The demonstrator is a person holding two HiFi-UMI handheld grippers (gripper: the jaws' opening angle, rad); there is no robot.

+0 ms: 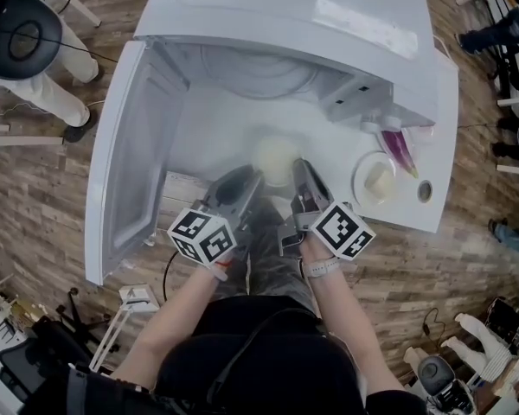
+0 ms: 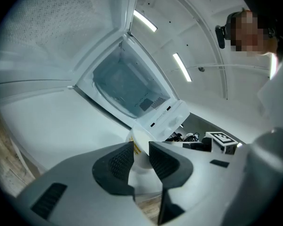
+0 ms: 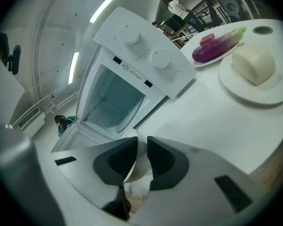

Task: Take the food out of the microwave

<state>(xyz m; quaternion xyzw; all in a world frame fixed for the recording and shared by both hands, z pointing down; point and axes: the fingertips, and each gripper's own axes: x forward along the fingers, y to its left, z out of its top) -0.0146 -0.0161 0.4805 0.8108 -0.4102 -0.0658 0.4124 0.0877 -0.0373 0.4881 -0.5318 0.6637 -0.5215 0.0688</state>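
A pale white bowl [image 1: 275, 158] hangs in front of the open microwave [image 1: 285, 24], outside its cavity and over the white table [image 1: 432, 206]. My left gripper [image 1: 242, 181] is shut on the bowl's left rim, and my right gripper [image 1: 301, 178] is shut on its right rim. In the left gripper view the bowl's wall [image 2: 140, 138] sits pinched between the dark pads of that gripper [image 2: 141, 153]. The right gripper view shows the same: the bowl [image 3: 136, 171] is clamped in that gripper [image 3: 141, 149]. What the bowl holds is hidden. The microwave cavity [image 3: 115, 98] looks empty.
The microwave door [image 1: 125, 162] stands swung open to the left. On the table to the right are a plate with a pale bun [image 1: 376, 180] and a purple eggplant [image 1: 400, 150] on another plate. Wooden floor, cables and equipment surround the table.
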